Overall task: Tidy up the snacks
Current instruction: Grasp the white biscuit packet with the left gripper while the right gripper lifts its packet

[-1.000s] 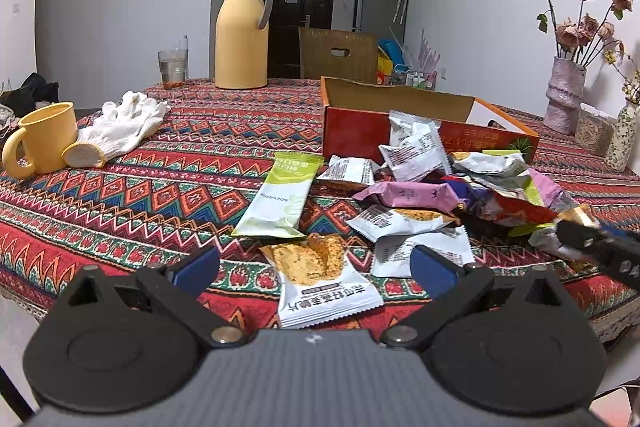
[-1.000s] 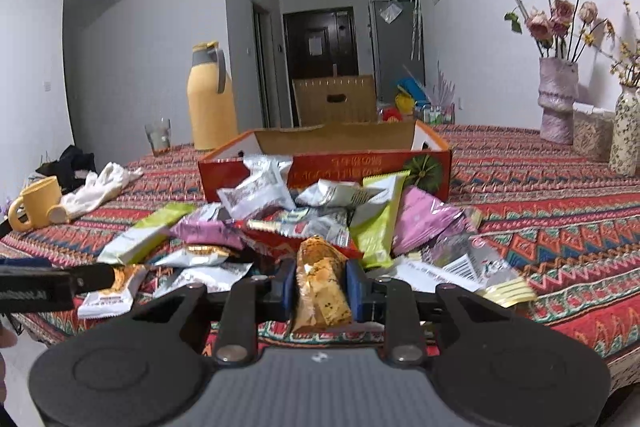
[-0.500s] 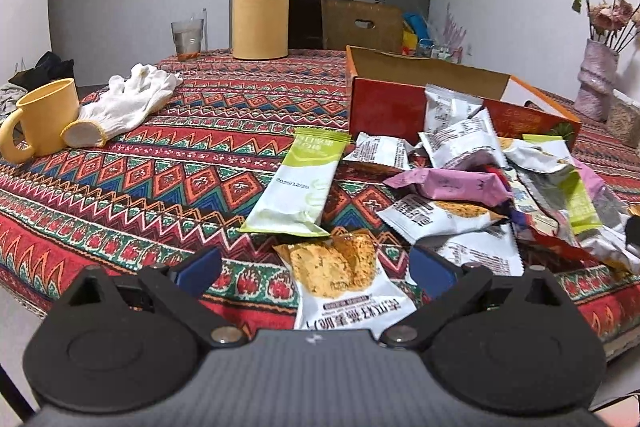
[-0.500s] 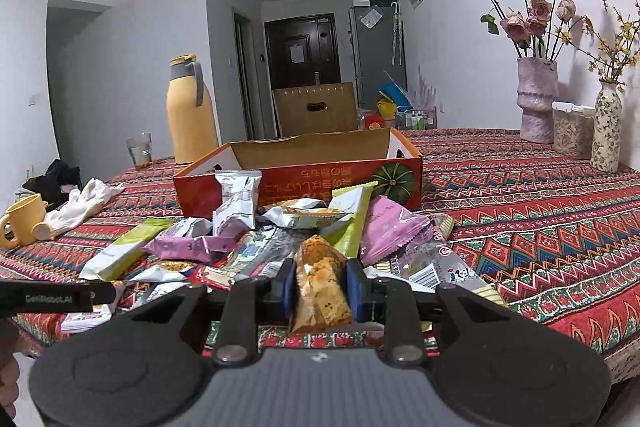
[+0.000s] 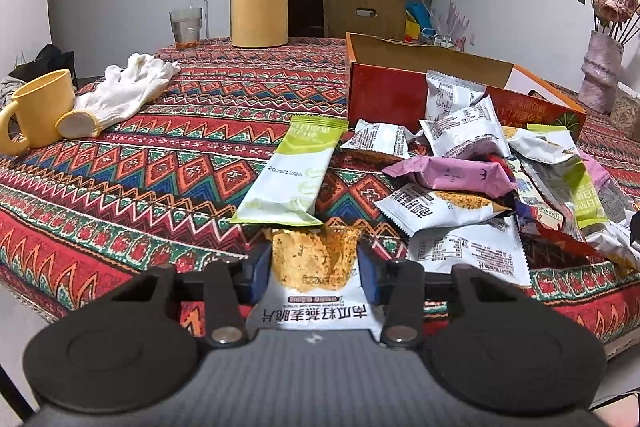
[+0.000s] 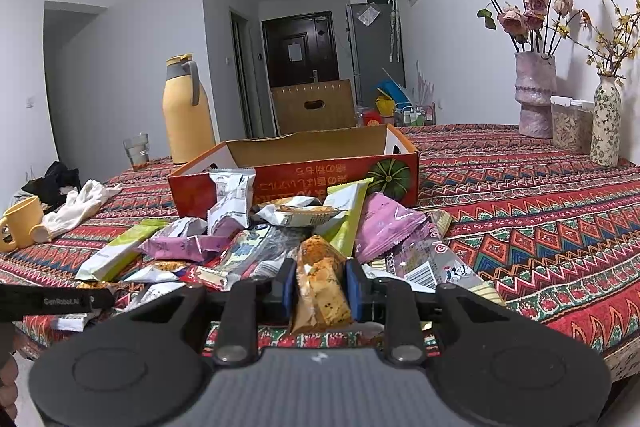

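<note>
Between the closing left claw [image 5: 316,263] sits a cracker packet [image 5: 316,279], seemingly pinched; right claw [image 6: 322,285] grips another snack [image 6: 320,287].

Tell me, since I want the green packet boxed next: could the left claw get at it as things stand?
Probably not yet. The left claw is closing on a cracker packet, so it is occupied. The green packet itself lies flat just ahead on the tablecloth, uncovered.

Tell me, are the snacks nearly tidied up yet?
Not nearly. The red box looks empty from here. The left gripper is closing on a white cracker packet, and the right gripper holds an orange snack. The snack pile is on the table.
</note>
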The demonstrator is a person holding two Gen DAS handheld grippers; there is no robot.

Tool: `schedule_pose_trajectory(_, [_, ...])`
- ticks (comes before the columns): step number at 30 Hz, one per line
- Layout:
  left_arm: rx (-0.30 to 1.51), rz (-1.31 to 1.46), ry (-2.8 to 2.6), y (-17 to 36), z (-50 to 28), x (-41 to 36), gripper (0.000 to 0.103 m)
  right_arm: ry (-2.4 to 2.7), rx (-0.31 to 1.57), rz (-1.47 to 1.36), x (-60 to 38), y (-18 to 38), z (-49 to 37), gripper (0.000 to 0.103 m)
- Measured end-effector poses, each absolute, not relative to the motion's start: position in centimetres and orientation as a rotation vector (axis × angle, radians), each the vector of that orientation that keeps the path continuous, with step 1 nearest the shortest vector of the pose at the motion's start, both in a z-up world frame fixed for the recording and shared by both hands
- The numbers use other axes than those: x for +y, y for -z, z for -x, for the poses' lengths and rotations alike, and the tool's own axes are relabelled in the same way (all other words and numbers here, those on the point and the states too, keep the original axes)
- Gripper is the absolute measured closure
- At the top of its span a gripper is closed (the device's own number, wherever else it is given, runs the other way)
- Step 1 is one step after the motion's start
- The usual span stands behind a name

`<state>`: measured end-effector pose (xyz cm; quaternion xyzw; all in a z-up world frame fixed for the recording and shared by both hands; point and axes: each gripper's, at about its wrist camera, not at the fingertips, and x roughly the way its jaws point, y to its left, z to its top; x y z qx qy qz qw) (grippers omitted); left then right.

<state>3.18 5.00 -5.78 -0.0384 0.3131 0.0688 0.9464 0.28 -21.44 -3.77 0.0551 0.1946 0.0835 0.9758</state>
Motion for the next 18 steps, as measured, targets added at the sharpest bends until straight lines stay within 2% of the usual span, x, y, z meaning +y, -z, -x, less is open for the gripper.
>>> schedule_pose_trajectory(18, [0.56,0.064,-0.086,2.5,-3.1,3.8,0.058,-0.171,0.365,-0.134,-22.4,2.6,-2.3,0.078])
